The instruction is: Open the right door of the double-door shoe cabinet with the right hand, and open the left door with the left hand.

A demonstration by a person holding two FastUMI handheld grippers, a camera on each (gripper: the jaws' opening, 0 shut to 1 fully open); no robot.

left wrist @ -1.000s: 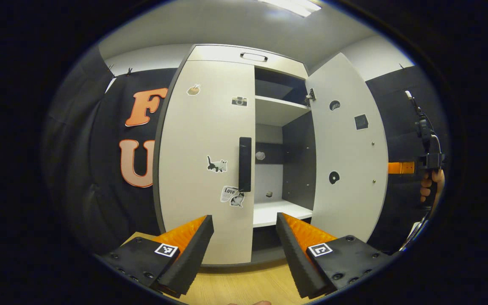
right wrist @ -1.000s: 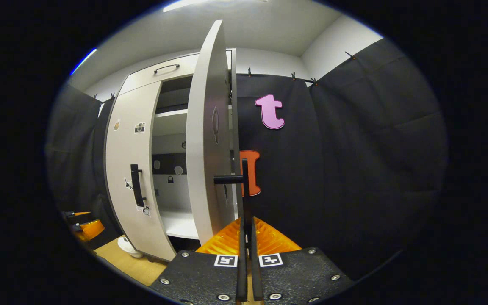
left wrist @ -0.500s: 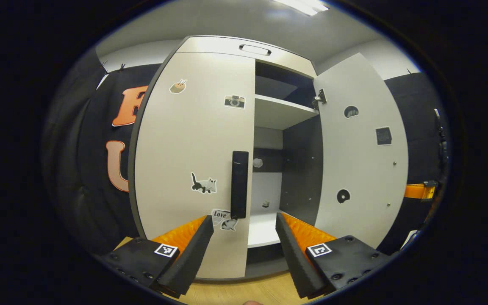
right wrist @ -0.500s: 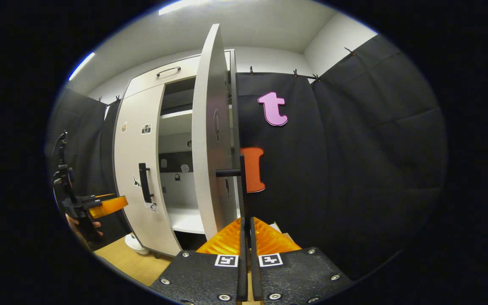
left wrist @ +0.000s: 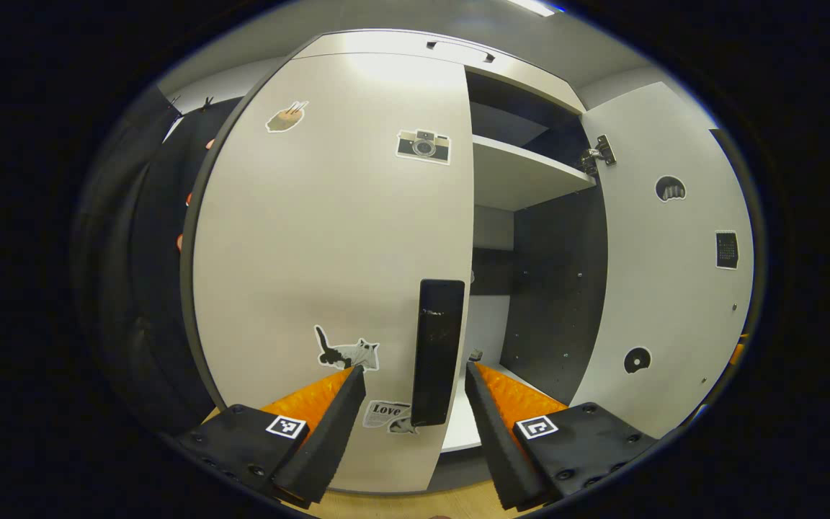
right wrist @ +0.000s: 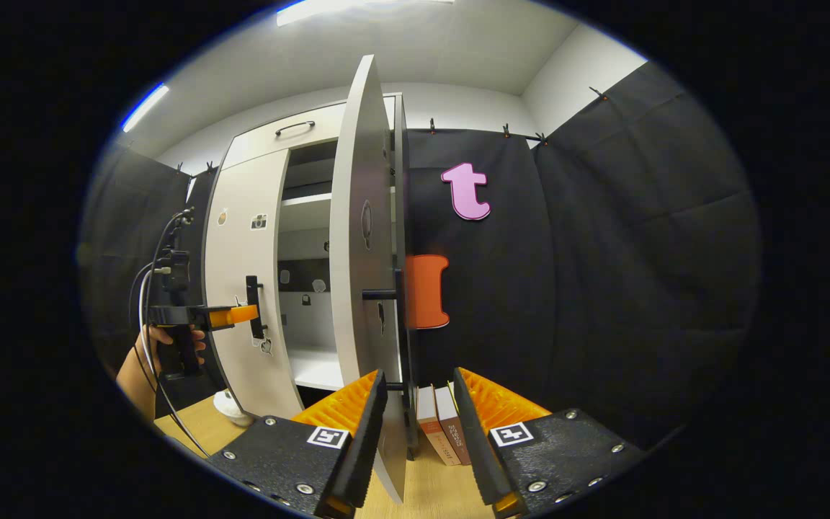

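The white shoe cabinet's left door (left wrist: pixel 328 238), with stickers on it, is closed. Its black bar handle (left wrist: pixel 438 349) stands between the fingers of my open left gripper (left wrist: pixel 415 367), and neither finger touches it. The right door (left wrist: pixel 667 274) is swung wide open. In the right gripper view this door (right wrist: pixel 361 252) is edge-on, with its black handle (right wrist: pixel 379 294) just ahead of my open right gripper (right wrist: pixel 418 375), which holds nothing. Farther left in that view, a hand (right wrist: pixel 170 353) holds the left gripper (right wrist: pixel 231 315) up to the left door's handle (right wrist: pixel 253 306).
Inside the cabinet are a white shelf (left wrist: pixel 523 173) and a white bottom board (right wrist: pixel 314 367). Some books (right wrist: pixel 444 425) stand on the wooden floor against the black cloth wall. A white object (right wrist: pixel 231 407) lies on the floor by the cabinet's foot.
My right gripper has opened and let go of the right door's handle. The left gripper has moved in close, so the left door's handle now sits between its fingers.
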